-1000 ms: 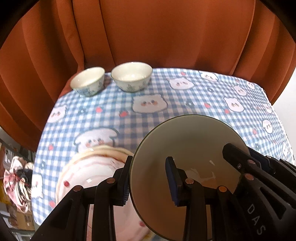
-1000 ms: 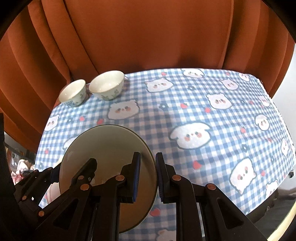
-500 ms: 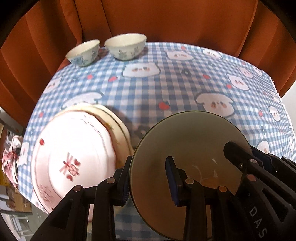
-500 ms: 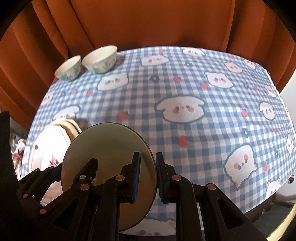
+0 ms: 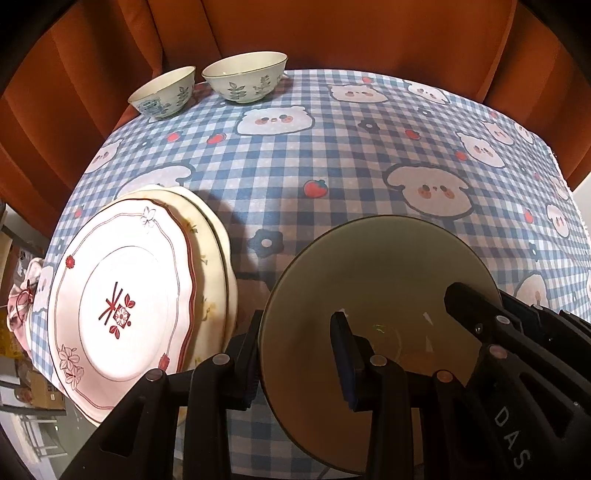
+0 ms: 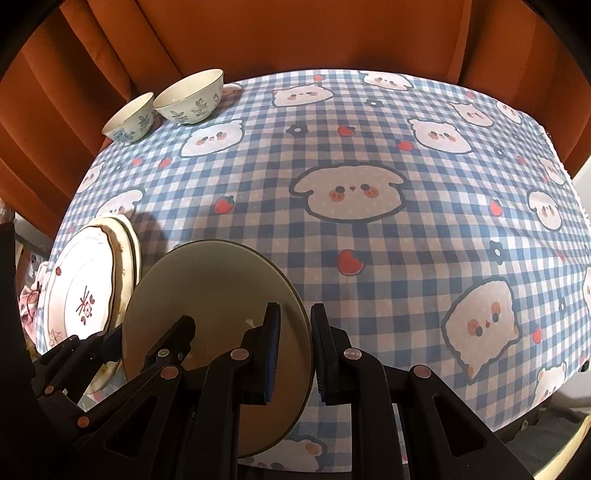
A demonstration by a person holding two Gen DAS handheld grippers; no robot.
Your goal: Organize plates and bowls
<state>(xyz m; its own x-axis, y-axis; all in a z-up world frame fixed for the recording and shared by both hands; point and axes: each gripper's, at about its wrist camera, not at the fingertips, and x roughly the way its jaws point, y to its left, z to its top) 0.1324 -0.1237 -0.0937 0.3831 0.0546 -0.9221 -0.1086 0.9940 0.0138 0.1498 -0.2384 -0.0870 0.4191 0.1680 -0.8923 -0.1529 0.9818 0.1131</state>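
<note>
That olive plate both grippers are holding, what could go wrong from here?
The olive plate is held only at opposite rims, left gripper and right gripper, so uneven pull could let it slip. It hangs close beside the stacked plates, which overhang the checked tablecloth; a bump might tip them.

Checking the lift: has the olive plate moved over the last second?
Yes. The olive plate, clamped by both tongs, has risen and drawn back from the two bowls, toward the near table edge.

Rust-orange curtain (image 5: 332, 33) hangs behind the blue-checked tablecloth (image 6: 369, 155).
</note>
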